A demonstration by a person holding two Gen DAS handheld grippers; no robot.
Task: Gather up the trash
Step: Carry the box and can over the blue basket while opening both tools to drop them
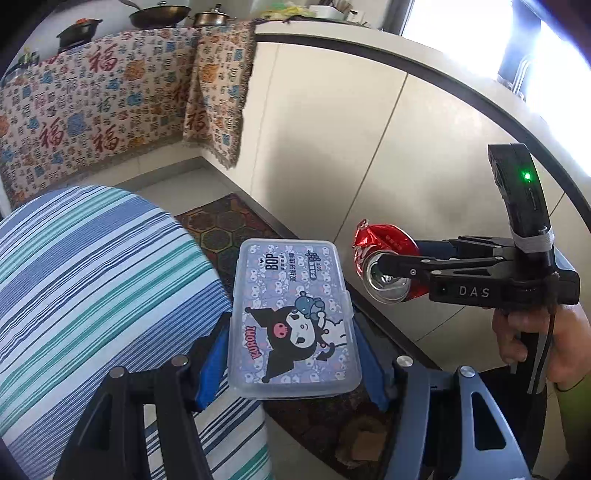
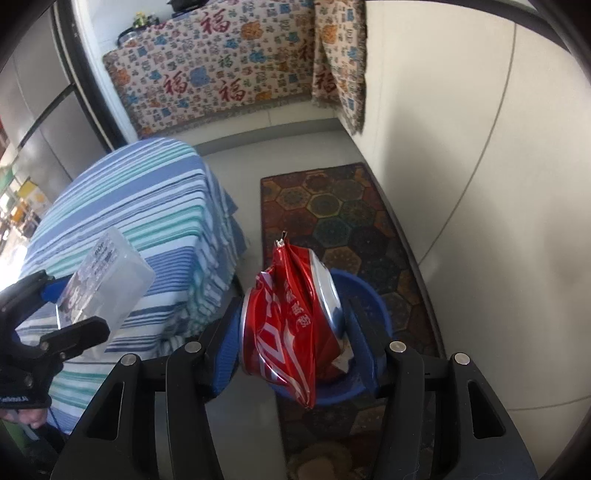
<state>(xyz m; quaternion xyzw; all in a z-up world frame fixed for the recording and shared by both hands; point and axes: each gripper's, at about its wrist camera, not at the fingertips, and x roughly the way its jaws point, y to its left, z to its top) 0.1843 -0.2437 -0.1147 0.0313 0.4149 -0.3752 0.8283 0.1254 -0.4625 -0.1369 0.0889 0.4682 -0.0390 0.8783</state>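
My left gripper (image 1: 291, 354) is shut on a clear plastic floss-pick box (image 1: 291, 317) with a cartoon label, held in the air beside the striped table. It also shows at the left of the right wrist view (image 2: 107, 280). My right gripper (image 2: 291, 339) is shut on a crushed red soda can (image 2: 291, 325), held above a blue plastic basin (image 2: 365, 295) on the floor. The can (image 1: 384, 273) and the right gripper (image 1: 388, 262) show in the left wrist view, to the right of the box.
A table with a blue striped cloth (image 1: 92, 280) stands at the left. A patterned floor mat (image 2: 351, 221) lies along white cabinets (image 1: 332, 147). A patterned cloth (image 1: 92, 110) hangs over the counter behind, with pots (image 1: 159, 14) on top.
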